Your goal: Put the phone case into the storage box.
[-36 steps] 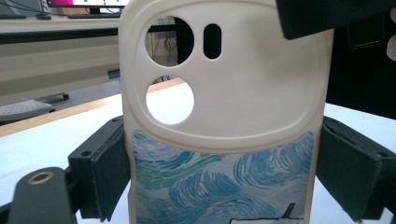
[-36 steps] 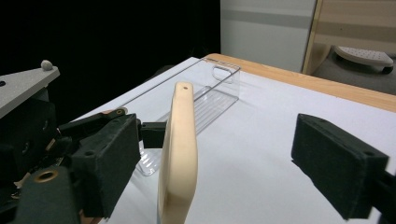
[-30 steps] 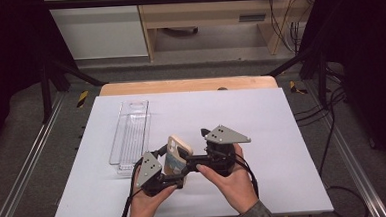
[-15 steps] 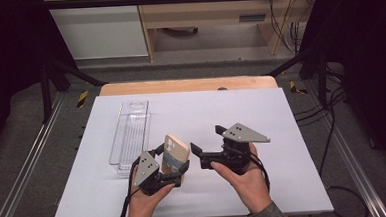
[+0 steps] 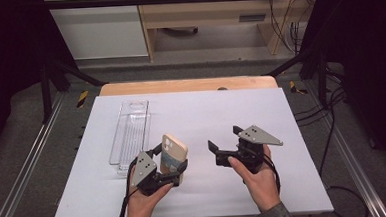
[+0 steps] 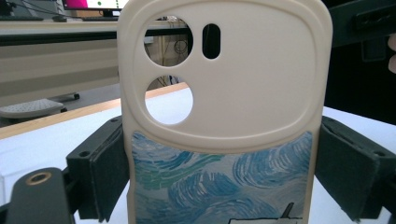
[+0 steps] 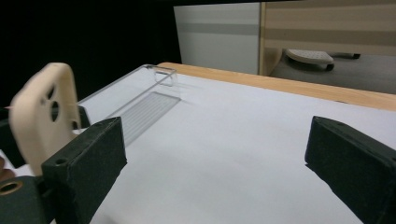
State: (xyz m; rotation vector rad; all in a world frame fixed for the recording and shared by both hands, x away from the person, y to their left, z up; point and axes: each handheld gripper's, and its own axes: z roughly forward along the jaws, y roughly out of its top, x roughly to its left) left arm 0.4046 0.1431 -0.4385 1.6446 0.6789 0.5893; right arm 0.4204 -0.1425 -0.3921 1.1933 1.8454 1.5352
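We now hold the phone case in the left hand-held gripper alone. A second ago both grippers were crowded together at the case; since then the right hand-held gripper has let go and drawn away to the right of the case, and its jaws have just been opening, so they stand spread with nothing between them. In the left gripper view the two black pads press on the long edges of the case, which stands upright with its cream camera end up and the blue swirled print below. We judge the hand-over done: the case is carried by one side and the other is free for the next grip.

Behind and to the left of the case lies a clear plastic tray on the white counter, close to the left hand. It is the nearest thing that could catch the case if we swing it back or leftward. To the right of the case the counter is bare up to the free gripper, and nothing stands between the two.
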